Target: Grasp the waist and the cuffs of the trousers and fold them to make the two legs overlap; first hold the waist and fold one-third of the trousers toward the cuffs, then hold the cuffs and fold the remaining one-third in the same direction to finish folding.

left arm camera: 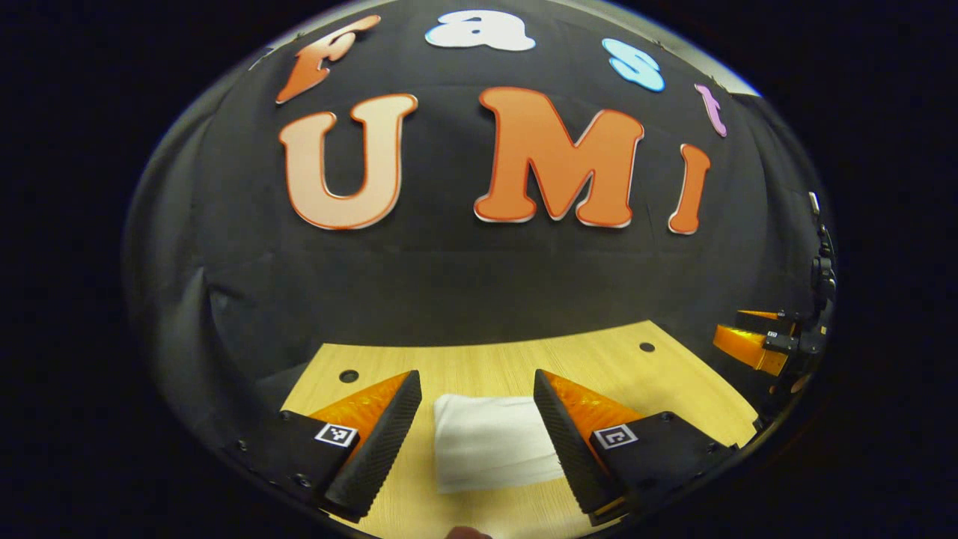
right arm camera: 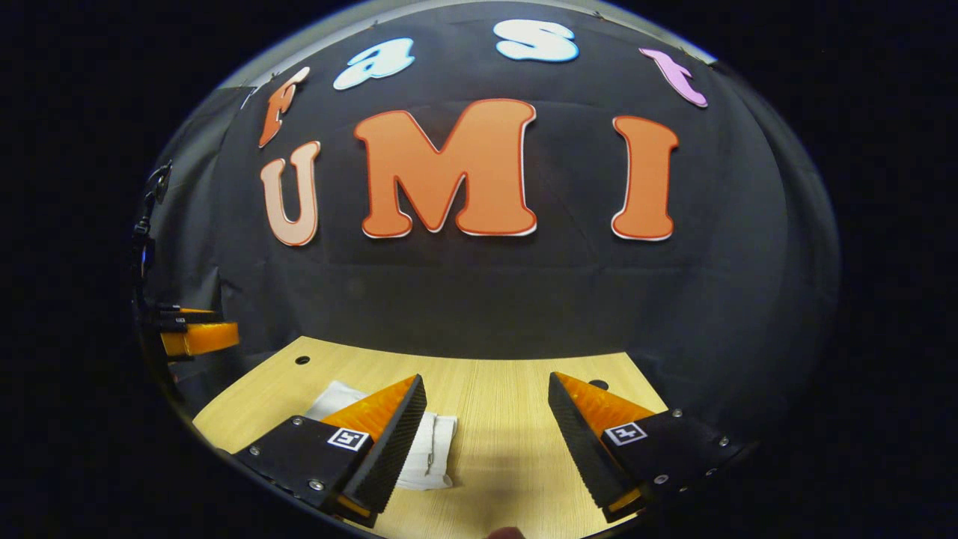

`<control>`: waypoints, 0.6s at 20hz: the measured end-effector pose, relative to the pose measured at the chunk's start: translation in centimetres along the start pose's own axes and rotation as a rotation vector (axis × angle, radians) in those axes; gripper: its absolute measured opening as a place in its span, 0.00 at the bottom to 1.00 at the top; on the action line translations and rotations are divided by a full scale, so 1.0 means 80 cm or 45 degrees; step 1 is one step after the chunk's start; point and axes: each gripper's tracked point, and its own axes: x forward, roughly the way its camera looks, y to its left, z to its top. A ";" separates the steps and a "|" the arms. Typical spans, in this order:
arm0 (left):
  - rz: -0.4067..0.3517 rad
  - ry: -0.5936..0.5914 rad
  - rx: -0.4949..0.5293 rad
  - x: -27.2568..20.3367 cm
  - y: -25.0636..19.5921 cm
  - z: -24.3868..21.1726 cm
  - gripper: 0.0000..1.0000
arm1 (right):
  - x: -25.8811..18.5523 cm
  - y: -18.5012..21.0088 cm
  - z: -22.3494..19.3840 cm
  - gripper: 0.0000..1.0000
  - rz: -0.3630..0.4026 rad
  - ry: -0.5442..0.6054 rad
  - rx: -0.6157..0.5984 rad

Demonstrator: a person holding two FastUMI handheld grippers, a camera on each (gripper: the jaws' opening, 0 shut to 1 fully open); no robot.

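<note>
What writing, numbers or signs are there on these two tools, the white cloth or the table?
On the left tool: no words, just square black-and-white pattern tags, not readable text.
On the right tool: the same kind of pattern tags, no words.
On the white trousers: nothing readable.
On the table: none.

Dim booth, light perhaps from above; wooden table (left arm camera: 486,359) evenly lit, edges strongly bowed, centre sharp, no glare.
</note>
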 end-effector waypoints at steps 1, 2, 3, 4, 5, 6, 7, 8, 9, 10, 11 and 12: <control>0.014 -0.032 -0.017 -0.009 0.007 0.004 0.99 | -0.004 0.009 0.006 0.98 0.003 -0.019 -0.010; 0.007 -0.062 -0.033 -0.017 0.011 0.010 0.98 | -0.007 0.019 0.012 0.98 0.005 -0.035 -0.015; -0.002 -0.079 -0.043 -0.023 0.012 0.016 0.98 | -0.010 0.028 0.017 0.98 0.008 -0.046 -0.016; -0.007 -0.101 -0.042 -0.029 0.014 0.020 0.98 | -0.015 0.039 0.022 0.98 0.016 -0.057 -0.017; -0.004 -0.139 -0.025 -0.036 0.016 0.028 0.99 | -0.016 0.051 0.028 0.98 0.029 -0.068 -0.016; 0.012 -0.194 -0.006 -0.046 0.019 0.038 1.00 | -0.018 0.062 0.033 0.98 0.045 -0.081 -0.019; 0.017 -0.247 0.015 -0.057 0.020 0.052 0.98 | -0.019 0.067 0.034 0.98 0.049 -0.087 -0.022; 0.010 -0.312 0.045 -0.069 0.020 0.074 0.98 | -0.020 0.073 0.033 0.98 0.046 -0.080 -0.023; -0.001 -0.356 0.062 -0.070 0.017 0.084 0.98 | -0.019 0.081 0.032 0.98 0.044 -0.070 -0.016; -0.010 -0.398 0.075 -0.074 0.016 0.094 0.98 | -0.019 0.088 0.034 0.98 0.050 -0.072 -0.011; -0.012 -0.438 0.086 -0.075 0.017 0.103 0.98 | -0.018 0.093 0.036 0.98 0.053 -0.076 -0.014; -0.010 -0.474 0.093 -0.079 0.017 0.111 0.98 | -0.020 0.093 0.036 0.98 0.049 -0.077 -0.023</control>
